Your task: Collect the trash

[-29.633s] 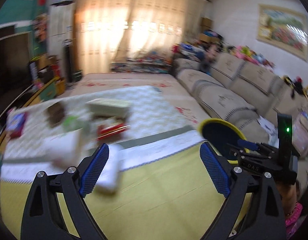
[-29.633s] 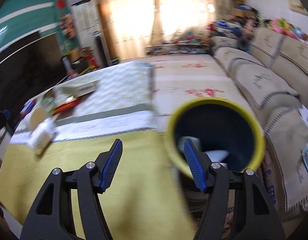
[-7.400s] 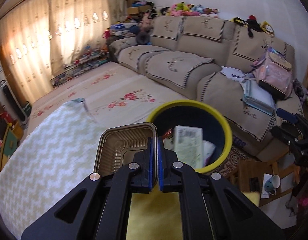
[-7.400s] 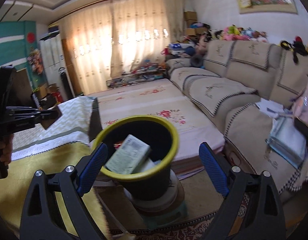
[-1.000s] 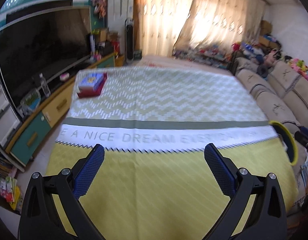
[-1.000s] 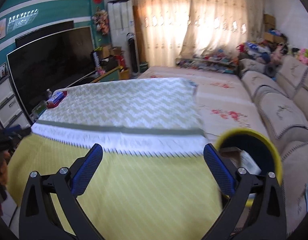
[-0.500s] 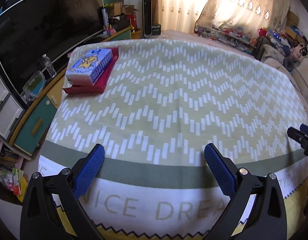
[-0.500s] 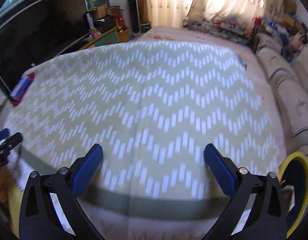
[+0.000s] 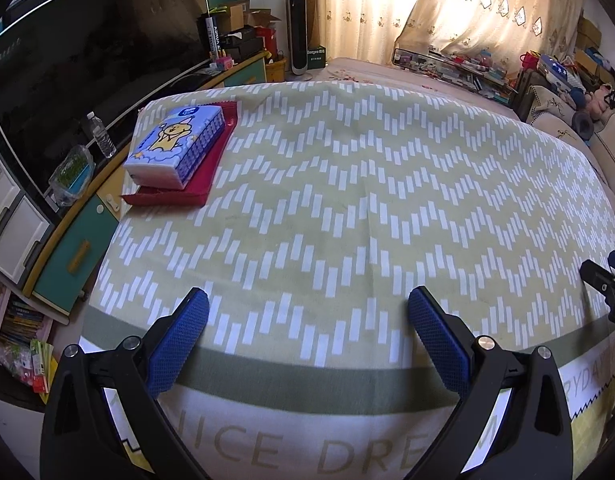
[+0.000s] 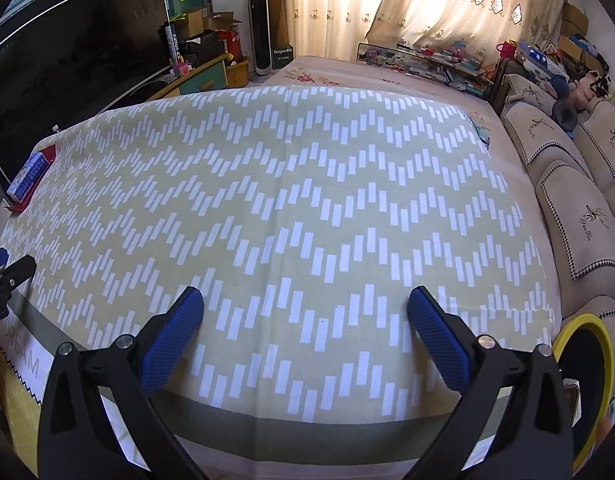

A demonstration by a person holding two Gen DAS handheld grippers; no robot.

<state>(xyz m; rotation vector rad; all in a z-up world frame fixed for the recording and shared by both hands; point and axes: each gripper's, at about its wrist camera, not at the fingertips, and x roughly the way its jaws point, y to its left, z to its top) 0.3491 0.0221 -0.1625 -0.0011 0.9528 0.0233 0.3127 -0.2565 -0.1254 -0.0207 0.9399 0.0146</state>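
Two grippers, both spread wide, nothing between the blue pads. Left gripper [image 9: 305,310] hovers over the cloth [image 9: 367,200], above the near part of the zigzag pattern, just ahead of the grey-green stripe and the white band with printed letters. Right gripper [image 10: 305,308] hovers over the same cloth [image 10: 287,200], also above the near zigzag area.

Relative to the cloth:
- Tissue pack [image 9: 175,146], blue and white with a cartoon print, sits at the far left corner on a red tray [image 9: 195,184]. Right wrist view catches the same pack [image 10: 29,174] at the cloth's left edge.
- Bin [image 10: 587,380], dark inside with a yellow rim, stands off the near right corner, below cloth level. Some boxy trash shows inside at its near edge; too cut off to identify.
- Sofa [image 10: 579,200] runs along the right side, beyond the bin.
- TV [image 9: 79,64] and a teal cabinet [image 9: 71,240] run along the left side; a water bottle [image 9: 99,134] stands on the cabinet.
- Curtains [image 10: 387,4], backlit, hang past the far end, with a tower fan [image 9: 298,28] to their left.
- The right gripper's tip pokes into the left wrist view at the cloth's right edge.
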